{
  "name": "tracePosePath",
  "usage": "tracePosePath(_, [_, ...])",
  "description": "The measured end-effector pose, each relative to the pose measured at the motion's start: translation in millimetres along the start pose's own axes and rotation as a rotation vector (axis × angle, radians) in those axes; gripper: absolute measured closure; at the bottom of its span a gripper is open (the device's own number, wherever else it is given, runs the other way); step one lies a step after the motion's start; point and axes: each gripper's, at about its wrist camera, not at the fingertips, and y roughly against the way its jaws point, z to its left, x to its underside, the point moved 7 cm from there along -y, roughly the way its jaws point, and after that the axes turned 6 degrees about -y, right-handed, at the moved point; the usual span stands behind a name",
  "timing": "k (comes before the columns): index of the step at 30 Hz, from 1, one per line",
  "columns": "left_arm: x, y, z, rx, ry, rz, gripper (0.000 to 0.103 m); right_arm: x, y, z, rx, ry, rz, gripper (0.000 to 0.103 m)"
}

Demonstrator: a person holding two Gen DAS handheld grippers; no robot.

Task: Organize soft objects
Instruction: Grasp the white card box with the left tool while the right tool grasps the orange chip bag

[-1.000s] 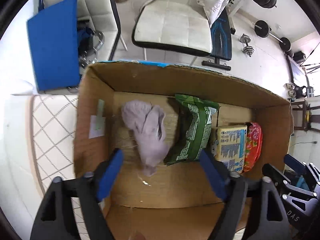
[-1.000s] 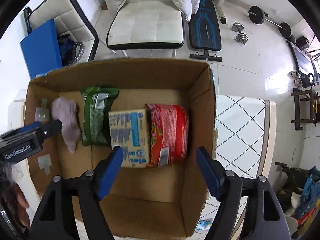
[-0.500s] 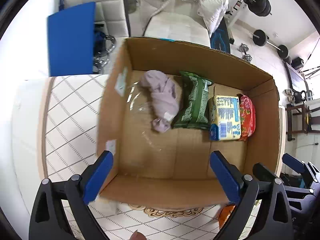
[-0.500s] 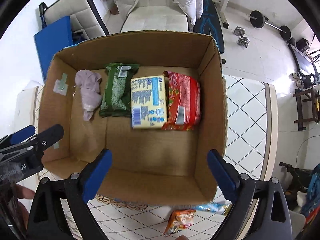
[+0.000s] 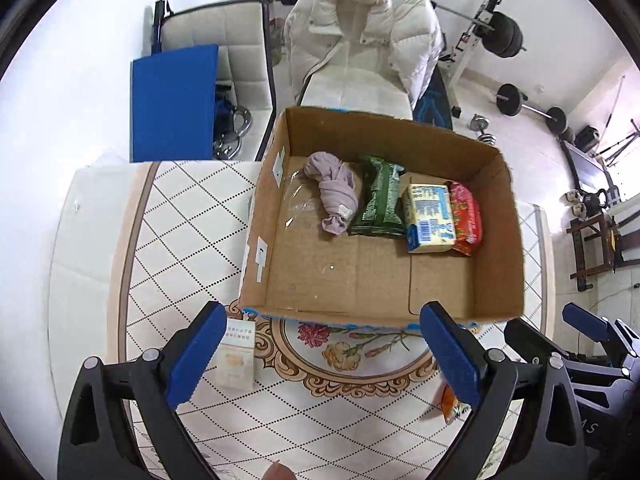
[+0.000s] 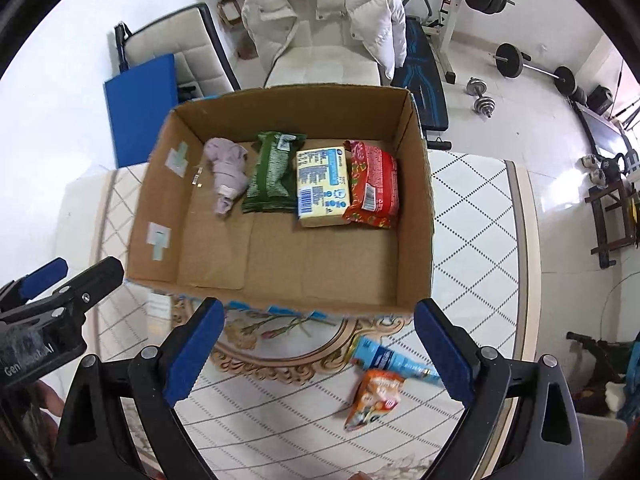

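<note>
Two loose packets, an orange snack pouch (image 6: 374, 398) and a blue tube-like pack (image 6: 390, 361), lie on the table (image 6: 476, 216) before the cardboard box (image 6: 416, 216); both look light and crushable, so pinch mid-body; left tongs (image 5: 324, 356) and right tongs (image 6: 316, 354) gape empty.

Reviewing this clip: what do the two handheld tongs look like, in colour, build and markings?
Both tongs, left and right, have black plastic bodies with triangular cut-outs and silver rivets. Their fingers carry flat blue pads. In the right wrist view, the left unit's side bears partly legible white lettering. No cables or sleeves show.
</note>
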Motion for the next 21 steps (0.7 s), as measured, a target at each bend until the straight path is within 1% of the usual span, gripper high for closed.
tracePosePath(3, [3.1,13.1,-2.5,0.02,-0.027,-0.015,0.004,8.0,13.6,0.9,-0.005,-0.022,-0.022,0.005])
tracePosePath(6, [8.7,20.2,1.9,0.031,-0.051,-0.019,0.004,20.3,20.4,-11.2,-0.015,-0.095,-0.028,0.005])
tracePosePath(8, [16.2,20.3,9.6,0.03,-0.053,-0.009,0.004,35.0,17.5,-27.3,-0.019,-0.165,-0.013,0.005])
tracePosePath(10, [29.1,16.0,21.7,0.027,-0.046,0.005,0.004,50.7,8.5,-44.7,-0.005,-0.224,0.01,0.005])
tracePosePath(12, [41.4,8.8,35.5,-0.003,-0.028,0.013,0.004,70.1,-8.8,-63.1,0.028,-0.267,0.053,0.005])
tracePosePath(13, [48.6,3.6,41.3,-0.006,-0.02,0.019,0.004,83.8,-24.3,-74.8,0.049,-0.293,0.092,0.005])
tracePosePath(16, [75.6,-26.8,63.2,-0.007,0.024,0.096,0.004,111.8,-60.7,-94.5,0.087,-0.334,0.18,0.005])
tracePosePath(19, [100.3,-66.7,84.0,-0.005,0.071,0.193,0.004,137.9,-104.6,-110.7,0.098,-0.387,0.274,0.005])
tracePosePath(21, [114.1,-93.1,95.1,-0.001,0.102,0.247,0.004,147.1,-123.2,-115.4,0.088,-0.418,0.305,0.005])
